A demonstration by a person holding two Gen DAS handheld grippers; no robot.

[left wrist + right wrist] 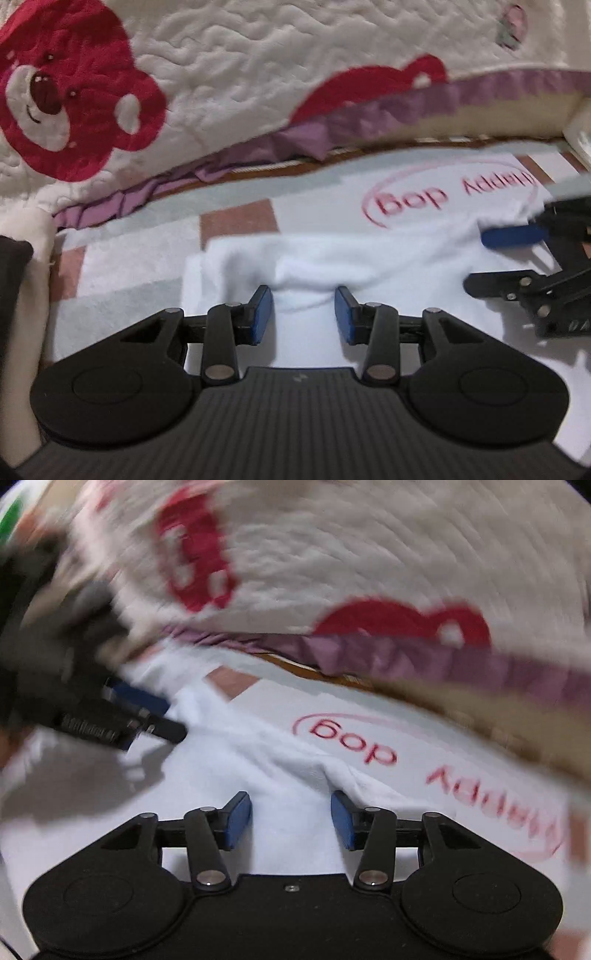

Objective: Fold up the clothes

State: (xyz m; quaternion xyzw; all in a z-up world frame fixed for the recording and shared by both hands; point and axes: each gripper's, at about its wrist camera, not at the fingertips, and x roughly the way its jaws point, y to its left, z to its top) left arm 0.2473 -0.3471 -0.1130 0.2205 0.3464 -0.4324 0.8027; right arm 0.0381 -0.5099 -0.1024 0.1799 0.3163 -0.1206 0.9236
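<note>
A white T-shirt (369, 258) with a pink oval logo lies on a checked mat; a raised fold runs across it. My left gripper (303, 314) is open, its blue pads either side of the fold's near edge, not closed on it. My right gripper shows at the right of the left wrist view (498, 258), open over the shirt. In the right wrist view the shirt (295, 760) lies ahead, my right gripper (291, 819) is open just short of the fold, and the left gripper (162, 720) sits at the left. That view is blurred.
A cream quilt (240, 66) with red bear prints and a purple frill hangs along the far side, close behind the shirt. The mat (236, 221) has pink, white and pale green squares. A cream cushion edge (22, 295) stands at the left.
</note>
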